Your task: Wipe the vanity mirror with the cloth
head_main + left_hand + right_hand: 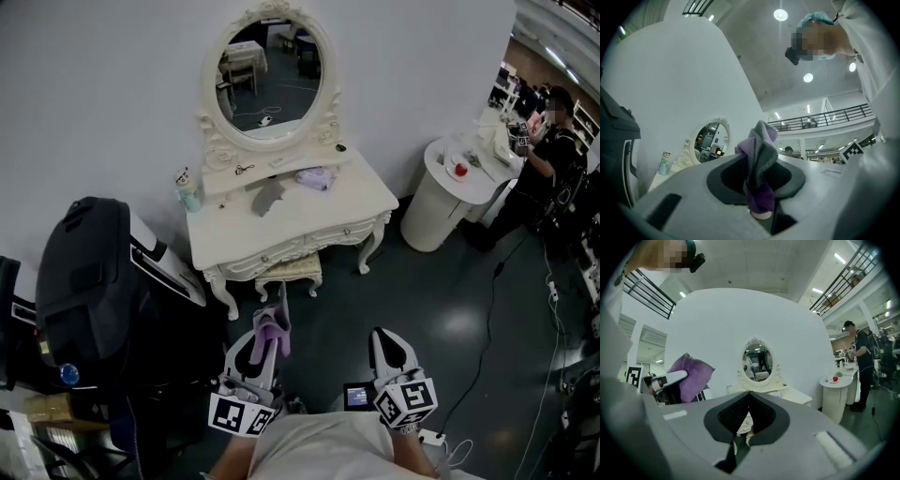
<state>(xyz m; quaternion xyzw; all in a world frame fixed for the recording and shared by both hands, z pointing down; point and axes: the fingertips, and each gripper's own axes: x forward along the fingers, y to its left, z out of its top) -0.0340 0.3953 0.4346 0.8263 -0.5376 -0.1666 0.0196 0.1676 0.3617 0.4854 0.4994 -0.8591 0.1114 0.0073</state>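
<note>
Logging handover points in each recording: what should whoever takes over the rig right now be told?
Left claw: shut on the purple-grey cloth, which sticks up between its jaws.
Right claw: shut, empty.
Mirror: upright at the back of the white vanity, across open floor from both claws.
Done: cloth is in hand.
Left: walk up to the vanity, bring the cloth to the glass and wipe it; no contact with the mirror yet.
</note>
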